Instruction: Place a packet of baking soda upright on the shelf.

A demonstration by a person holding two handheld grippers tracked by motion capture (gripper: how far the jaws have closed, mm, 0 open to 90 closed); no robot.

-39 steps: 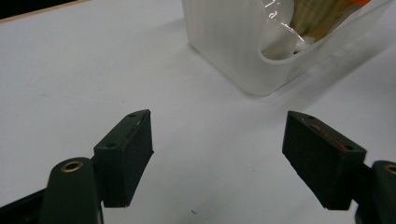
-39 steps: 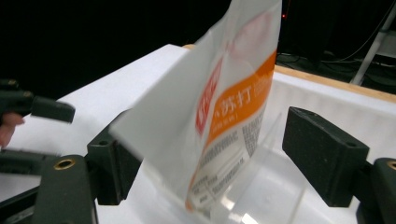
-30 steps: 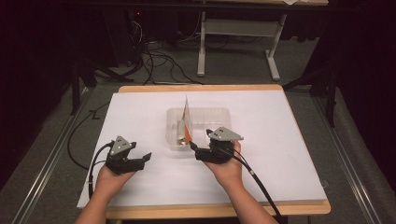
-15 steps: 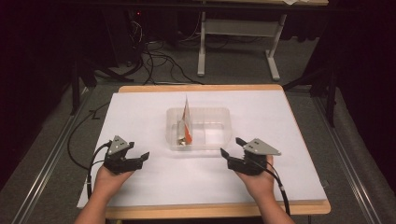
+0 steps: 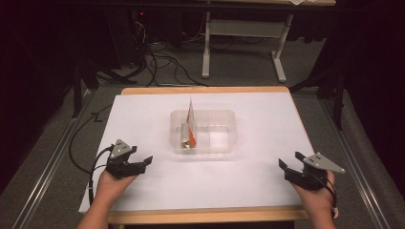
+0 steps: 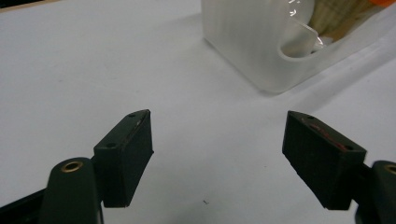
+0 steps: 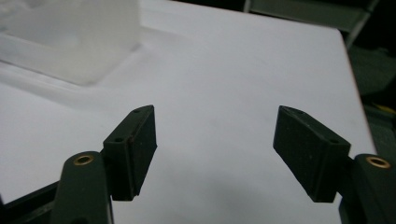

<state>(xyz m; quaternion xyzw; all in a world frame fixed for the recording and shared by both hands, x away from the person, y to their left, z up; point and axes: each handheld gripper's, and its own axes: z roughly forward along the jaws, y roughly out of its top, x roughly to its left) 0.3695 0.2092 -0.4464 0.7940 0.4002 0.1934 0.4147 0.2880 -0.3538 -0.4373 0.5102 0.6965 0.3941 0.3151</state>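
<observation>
So I've got both grippers parked near my edge of the white-covered wooden tabletop (image 5: pixel 143 119), left gripper (image 5: pixel 141 162) and right gripper (image 5: pixel 289 165), fingers spread wide on each and nothing between them. The thing that matters is the clear rectangular plastic container (image 5: pixel 224 143) sitting mid-table, with a tall thin white-and-orange pointed packet (image 5: pixel 191 125) standing up inside it, leaning on the left end. There's something small at its base too, can't make out what. In the left gripper view the container's corner (image 6: pixel 243 51) is close ahead and to the right of my fingers (image 6: pixel 126 154). My worry: that packet looks tippy, so if I bump the container wall going in, it probably flops over or the light tub skids on the smooth sheet. Compared to a second ago, my right gripper has pulled way back from the container's front edge out to the right near corner, well apart from it. Left one barely budged, packet's where it was.
</observation>
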